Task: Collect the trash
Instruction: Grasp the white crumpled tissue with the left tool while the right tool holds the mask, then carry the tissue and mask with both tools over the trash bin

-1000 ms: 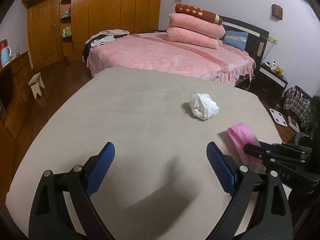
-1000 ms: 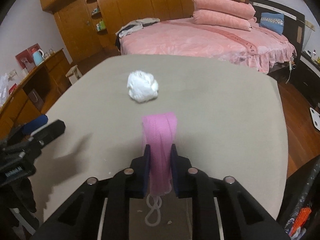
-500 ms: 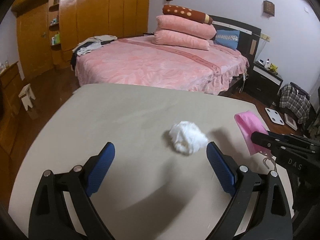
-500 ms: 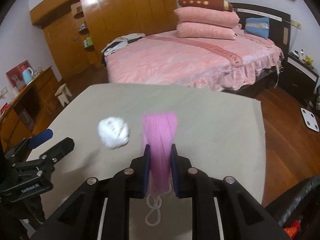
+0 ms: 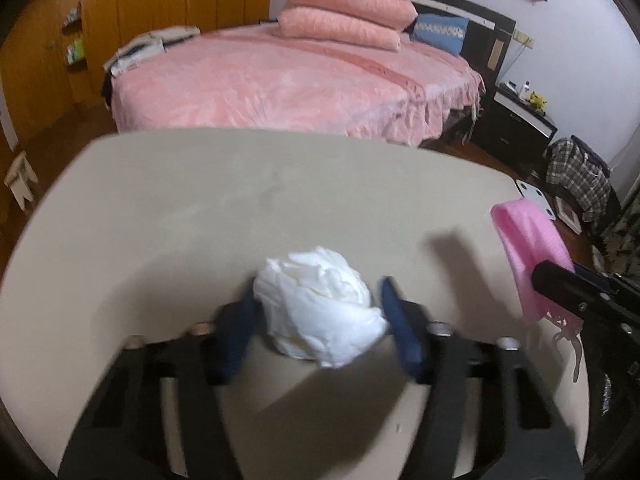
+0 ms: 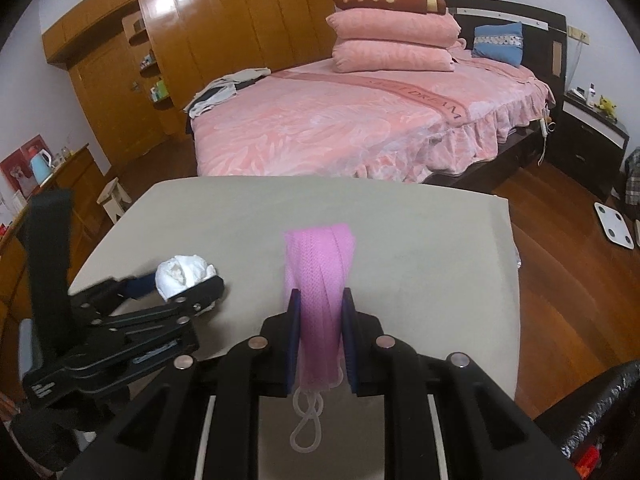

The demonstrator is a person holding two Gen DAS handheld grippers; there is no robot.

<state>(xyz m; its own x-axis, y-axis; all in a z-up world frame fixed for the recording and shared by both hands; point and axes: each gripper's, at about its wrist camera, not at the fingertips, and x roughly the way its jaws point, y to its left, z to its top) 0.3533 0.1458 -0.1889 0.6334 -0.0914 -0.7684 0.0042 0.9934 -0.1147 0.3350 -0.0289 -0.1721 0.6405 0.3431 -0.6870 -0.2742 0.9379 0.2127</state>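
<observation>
A crumpled white tissue ball [image 5: 320, 308] sits between the blue pads of my left gripper [image 5: 320, 320], which is closed in on it over the beige table [image 5: 200, 200]. The frame is blurred. It also shows in the right wrist view [image 6: 182, 274] with the left gripper [image 6: 176, 288] around it. My right gripper [image 6: 319, 320] is shut on a folded pink face mask [image 6: 320, 276], its white ear loop hanging below. The mask also shows at the right of the left wrist view [image 5: 528, 248].
A pink bed [image 6: 340, 120] with stacked pillows stands behind the table. Wooden wardrobes [image 6: 220, 40] line the back wall. A black nightstand [image 6: 592, 140] and a white scale [image 6: 616, 230] on the wood floor are to the right. A small stool [image 6: 114, 196] stands left.
My left gripper has moved forward to the tissue ball and closed its fingers around it. My right gripper has risen a little, still holding the pink mask.
</observation>
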